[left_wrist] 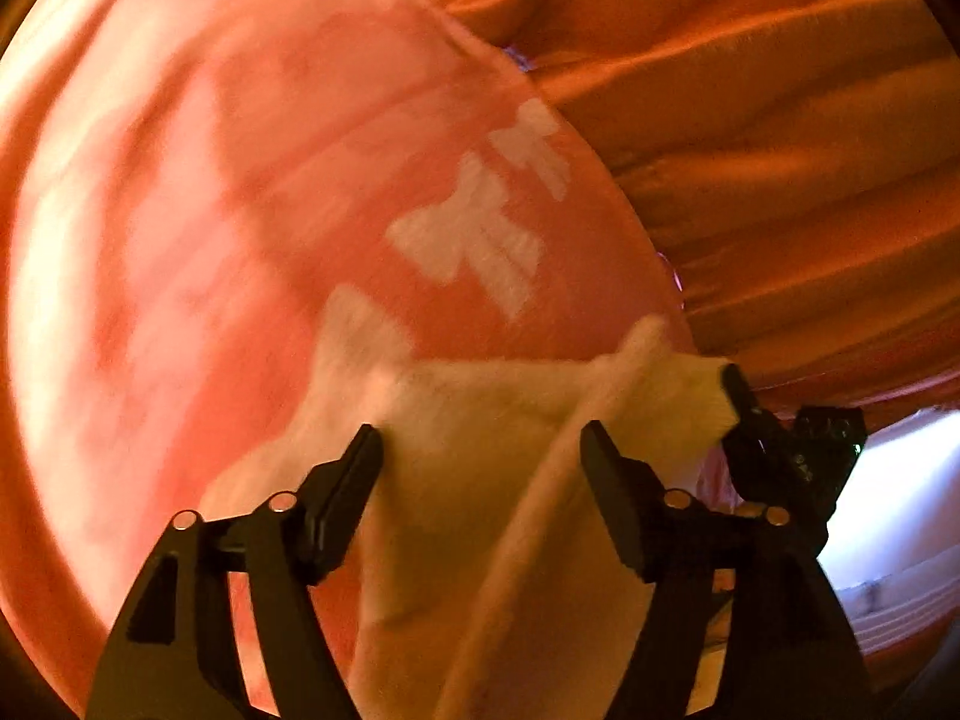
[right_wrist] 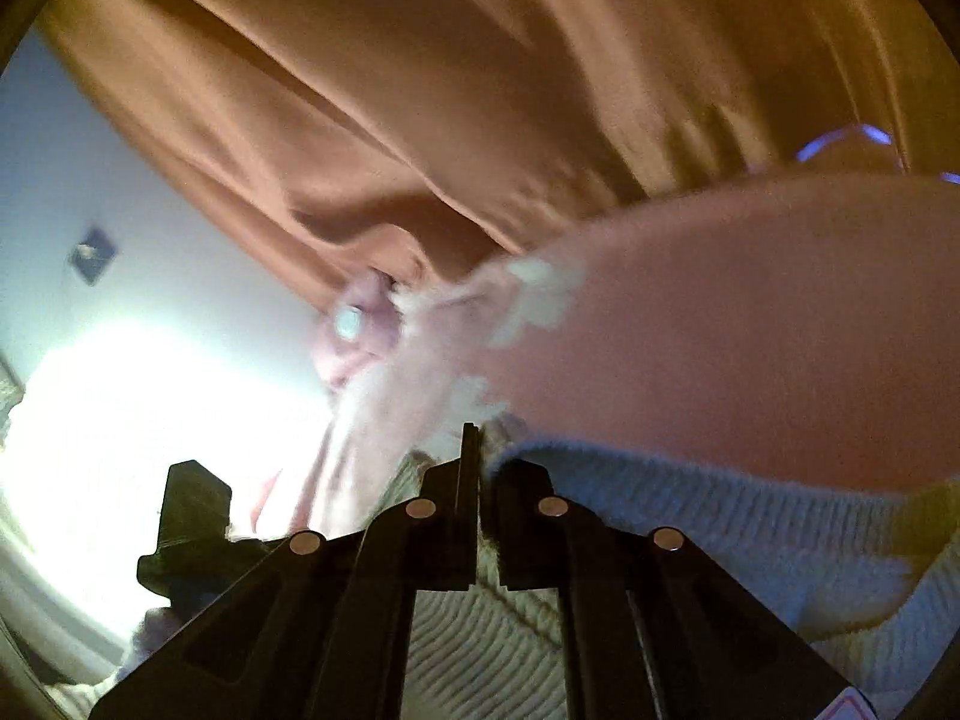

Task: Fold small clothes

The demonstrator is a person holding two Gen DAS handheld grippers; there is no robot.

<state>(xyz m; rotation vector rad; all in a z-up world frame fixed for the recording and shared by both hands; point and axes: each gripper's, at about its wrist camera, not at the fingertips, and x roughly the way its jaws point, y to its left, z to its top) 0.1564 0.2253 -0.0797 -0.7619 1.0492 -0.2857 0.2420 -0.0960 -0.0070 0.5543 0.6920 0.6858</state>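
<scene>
A small pink knit sweater (left_wrist: 312,192) with white bow shapes and a cream ribbed hem (left_wrist: 480,468) fills the left wrist view, blurred by motion. My left gripper (left_wrist: 480,456) is open, its jaws wide apart on either side of the cream hem and a fold ridge. My right gripper (right_wrist: 474,450) is shut on the cream ribbed edge (right_wrist: 690,534) of the sweater, whose pink body (right_wrist: 750,330) hangs to the right. The right gripper also shows in the left wrist view (left_wrist: 780,450), pinching the hem's corner.
An orange-brown satin sheet (left_wrist: 780,150) with deep folds lies under and beyond the sweater; it also shows in the right wrist view (right_wrist: 420,120). A bright white wall or window (right_wrist: 120,390) glares at the left.
</scene>
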